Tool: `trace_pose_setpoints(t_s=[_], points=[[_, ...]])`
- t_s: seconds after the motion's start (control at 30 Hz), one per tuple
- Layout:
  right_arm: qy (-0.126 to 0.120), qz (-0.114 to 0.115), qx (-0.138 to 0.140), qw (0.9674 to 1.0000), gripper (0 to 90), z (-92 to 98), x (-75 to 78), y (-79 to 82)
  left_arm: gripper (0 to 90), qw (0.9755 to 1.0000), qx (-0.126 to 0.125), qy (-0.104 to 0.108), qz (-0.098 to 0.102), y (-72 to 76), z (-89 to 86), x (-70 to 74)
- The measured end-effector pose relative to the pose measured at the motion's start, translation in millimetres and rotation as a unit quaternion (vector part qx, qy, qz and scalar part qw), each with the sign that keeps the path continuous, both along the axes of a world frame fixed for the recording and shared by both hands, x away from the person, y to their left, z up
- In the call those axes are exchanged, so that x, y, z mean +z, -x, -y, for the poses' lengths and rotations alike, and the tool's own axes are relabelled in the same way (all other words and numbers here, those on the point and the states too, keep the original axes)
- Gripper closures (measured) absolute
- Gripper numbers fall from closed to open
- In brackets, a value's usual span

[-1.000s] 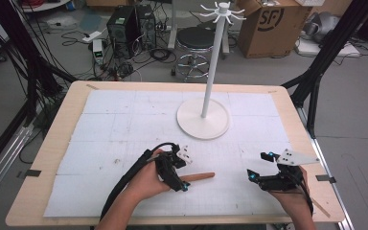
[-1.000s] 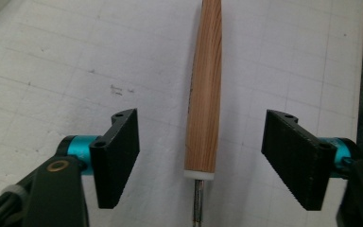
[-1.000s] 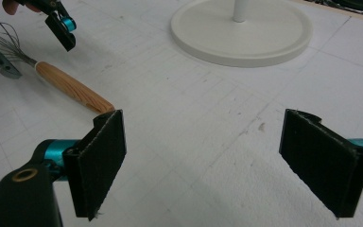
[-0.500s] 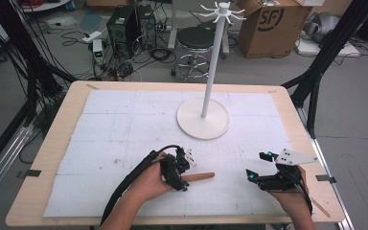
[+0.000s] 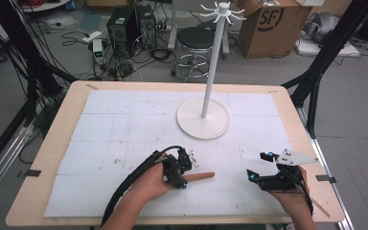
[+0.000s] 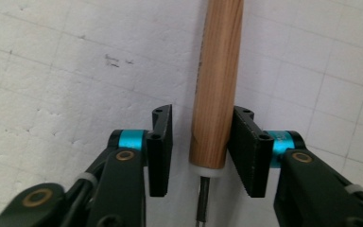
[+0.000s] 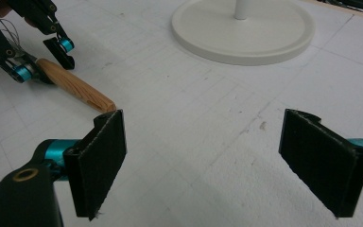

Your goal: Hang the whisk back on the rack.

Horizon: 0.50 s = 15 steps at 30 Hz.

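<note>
The biggest risk is at the left tongs (image 6: 201,151). They stand spread around the wooden handle (image 6: 216,80), with one pad touching the wood and the other apart from it. If they close like this, I think the round handle can roll or slip out sideways, because it lies loose on the flat sheet. The thin metal shaft (image 6: 202,203) at the handle's end is another danger; a grip too near it could tip the tool.

The right tongs (image 7: 203,161) are wide open and hold nothing, well apart from the tool.

The worktop (image 5: 67,120) is pale wood under a white gridded sheet (image 5: 124,124). A white stand (image 5: 203,117) rises at its far middle. Behind it are a stool (image 5: 194,43), a cardboard box (image 5: 273,24) and cables on the floor.
</note>
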State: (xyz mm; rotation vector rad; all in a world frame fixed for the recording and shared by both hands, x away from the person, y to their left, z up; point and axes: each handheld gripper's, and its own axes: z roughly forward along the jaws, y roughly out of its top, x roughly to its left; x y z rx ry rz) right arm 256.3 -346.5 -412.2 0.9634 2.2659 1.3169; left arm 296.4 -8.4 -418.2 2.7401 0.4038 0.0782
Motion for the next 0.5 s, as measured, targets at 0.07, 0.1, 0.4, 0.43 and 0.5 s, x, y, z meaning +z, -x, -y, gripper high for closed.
trace_pose_setpoints(t_s=[0.07,0.1,0.4,0.43,0.5], points=[[0.0,0.0,0.0,1.0,15.0,0.0,0.1,0.2,68.9,1.0,-0.002,0.001,-0.003,0.2,0.0,0.0],[0.0,0.0,0.0,1.0,15.0,0.0,0.1,0.3,69.2,1.0,-0.001,0.002,-0.004,0.2,-0.1,-0.1],[0.0,-0.002,-0.002,1.0,15.1,0.5,-1.0,1.4,73.2,0.9998,0.016,0.011,-0.009,-0.6,-2.8,0.9],[0.0,-0.001,-0.002,1.0,15.1,0.7,-0.9,1.5,73.3,0.9997,0.016,0.015,-0.005,-0.3,-3.7,2.2],[-0.001,-0.001,-0.002,1.0,15.1,1.3,-0.3,2.0,73.3,0.9994,0.019,0.028,-0.006,-0.2,-6.4,5.6]])
